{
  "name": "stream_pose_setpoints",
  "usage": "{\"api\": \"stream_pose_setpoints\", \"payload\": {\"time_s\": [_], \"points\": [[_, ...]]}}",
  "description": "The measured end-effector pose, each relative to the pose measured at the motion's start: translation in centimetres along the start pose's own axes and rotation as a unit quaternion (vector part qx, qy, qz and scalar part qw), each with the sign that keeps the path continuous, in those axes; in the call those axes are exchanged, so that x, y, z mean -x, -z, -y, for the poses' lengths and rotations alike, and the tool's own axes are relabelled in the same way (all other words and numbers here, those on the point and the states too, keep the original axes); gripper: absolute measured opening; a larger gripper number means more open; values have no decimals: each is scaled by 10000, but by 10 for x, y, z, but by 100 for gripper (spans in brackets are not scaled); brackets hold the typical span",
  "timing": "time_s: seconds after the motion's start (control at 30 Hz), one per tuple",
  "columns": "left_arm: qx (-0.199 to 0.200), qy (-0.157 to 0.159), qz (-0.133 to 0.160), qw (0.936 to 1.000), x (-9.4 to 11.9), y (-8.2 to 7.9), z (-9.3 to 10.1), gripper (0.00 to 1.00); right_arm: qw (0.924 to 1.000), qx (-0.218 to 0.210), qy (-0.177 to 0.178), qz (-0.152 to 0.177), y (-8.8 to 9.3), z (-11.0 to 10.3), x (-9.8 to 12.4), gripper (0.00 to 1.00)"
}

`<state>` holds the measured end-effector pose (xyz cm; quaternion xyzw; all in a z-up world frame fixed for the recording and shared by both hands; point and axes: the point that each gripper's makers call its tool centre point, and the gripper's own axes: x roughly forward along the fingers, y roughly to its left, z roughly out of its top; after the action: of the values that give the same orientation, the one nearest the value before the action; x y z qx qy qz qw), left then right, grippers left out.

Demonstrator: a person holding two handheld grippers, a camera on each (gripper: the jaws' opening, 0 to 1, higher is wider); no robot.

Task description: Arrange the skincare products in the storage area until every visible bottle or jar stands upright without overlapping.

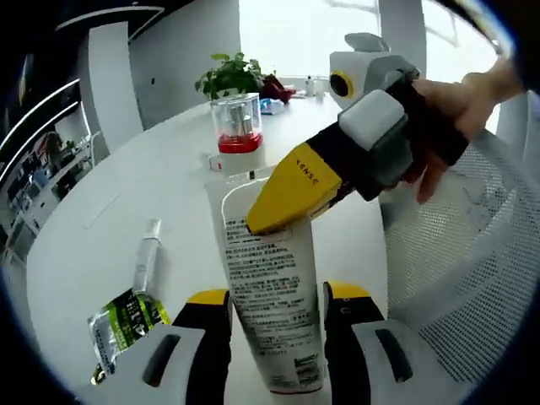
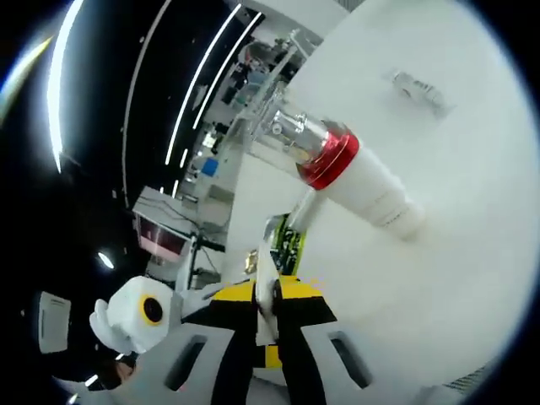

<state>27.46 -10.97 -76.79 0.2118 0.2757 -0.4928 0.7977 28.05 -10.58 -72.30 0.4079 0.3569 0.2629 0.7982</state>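
Both of my left jaws stand either side of a white tube point(image 1: 274, 312), pinching it between their yellow-tipped pads, so my left gripper point(image 1: 276, 314) has the tube's lower end held at 6 o'clock in the left gripper view. Its printed face turns toward me and its flat crimped end points up toward the middle. My right gripper point(image 1: 291, 198) comes in from 2 o'clock with a hand point(image 1: 447, 118) behind it, and its yellow jaws close on that crimped end. In the right gripper view the same pinch shows at 6 o'clock: my right jaws are pressed on the thin white edge of the tube.

Left of the tube, at 8 o'clock in the left gripper view, a green and black sachet point(image 1: 126, 321) lies flat on the white table point(image 1: 126, 194), touching the foot of a small clear vial point(image 1: 146, 257) lying on its side just beyond it. Farther off, at 12 o'clock, a bottle with a clear cap and red band point(image 1: 238, 125) stands upright; I cannot tell what is in it. Beyond it sits a potted plant point(image 1: 229, 74). At 3 o'clock a white mesh chair point(image 1: 472, 245) stands beside the table.
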Motion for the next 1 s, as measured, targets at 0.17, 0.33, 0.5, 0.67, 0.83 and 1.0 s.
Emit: {"api": "stream_pose_setpoints", "payload": {"time_s": [0.17, 0.33, 0.5, 0.67, 0.83, 1.0], "points": [[26, -159, 19, 9999, 4, -1, -7, 36, 9997, -125, -104, 163, -3, -10, 4, 11], [-199, -188, 124, 9995, 8, -5, -8, 34, 9990, 293, -297, 128, -5, -20, 8, 13], [211, 363, 456, 9981, 10, -7, 3, 33, 9928, 1075, -519, -22, -6, -26, 16, 13], [521, 500, 646, 9953, 17, -8, 3, 33, 9678, 2435, -623, -155, -12, -37, 29, 20], [682, 868, 974, 9891, 26, -12, 9, 33, 9400, 3293, -814, -379, -12, -48, 43, 26], [675, 1161, 1029, 9856, 30, -15, 15, 33, 9153, 3845, -1037, -603, -5, -51, 43, 28]]}}
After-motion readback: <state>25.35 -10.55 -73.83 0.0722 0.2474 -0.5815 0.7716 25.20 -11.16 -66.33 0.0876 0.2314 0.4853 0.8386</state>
